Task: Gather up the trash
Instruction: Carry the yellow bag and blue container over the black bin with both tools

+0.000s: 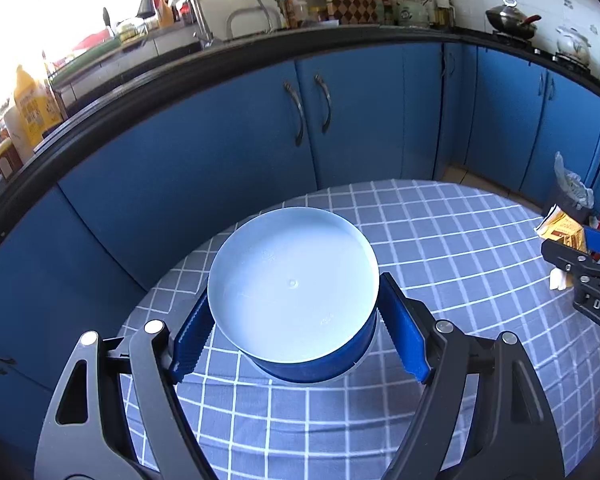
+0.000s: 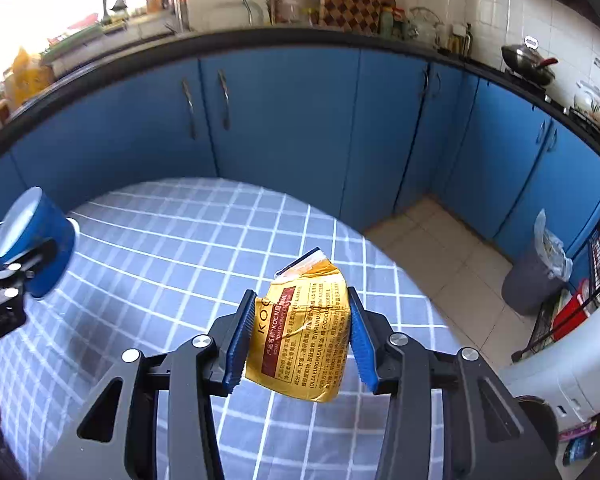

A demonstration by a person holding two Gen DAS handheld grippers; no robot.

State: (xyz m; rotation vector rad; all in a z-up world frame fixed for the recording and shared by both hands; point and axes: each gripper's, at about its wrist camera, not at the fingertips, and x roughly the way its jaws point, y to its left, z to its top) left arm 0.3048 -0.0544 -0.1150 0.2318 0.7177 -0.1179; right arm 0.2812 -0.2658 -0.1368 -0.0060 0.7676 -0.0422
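Checked tablecloth (image 2: 172, 240) before blue cabinets (image 2: 284, 120); wok (image 1: 510, 18) and kettle (image 1: 412, 10) on the counter.

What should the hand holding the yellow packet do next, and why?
Probably carry it toward the blue container and let go over its opening. The right gripper is shut on the crumpled yellow packet, lifted off the checked tablecloth. The left gripper grips the container, which looks empty inside and tilted, with room for the trash.
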